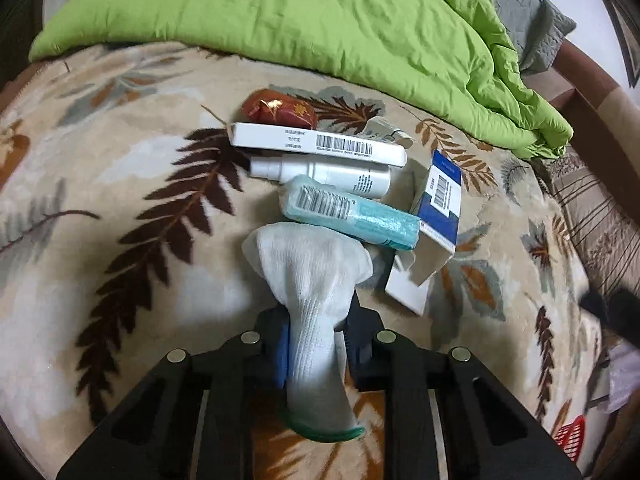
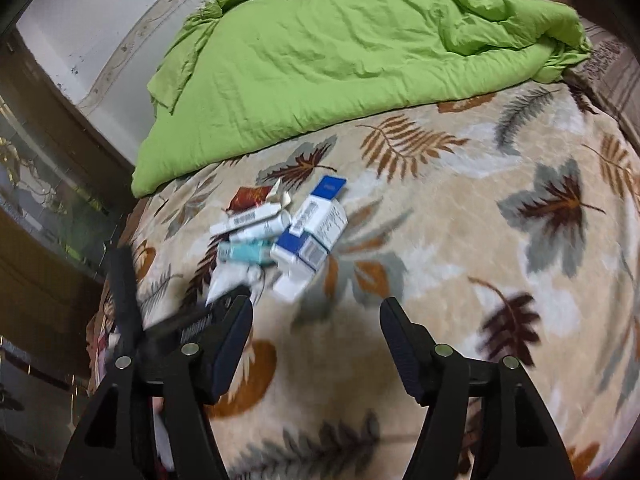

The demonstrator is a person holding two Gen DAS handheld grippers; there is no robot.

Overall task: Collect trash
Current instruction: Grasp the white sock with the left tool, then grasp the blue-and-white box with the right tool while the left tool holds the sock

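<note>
A pile of trash lies on the leaf-patterned blanket: a long white barcode box, a white bottle, a teal packet, a blue-and-white carton and a red wrapper. My left gripper is shut on a white wipe at the pile's near edge. In the right wrist view the pile lies ahead and left; the left gripper shows beside it, blurred. My right gripper is open and empty above the blanket.
A crumpled green duvet covers the far part of the bed, also in the right wrist view. A red basket shows beyond the bed's right edge. A dark wooden frame and wall stand at the left.
</note>
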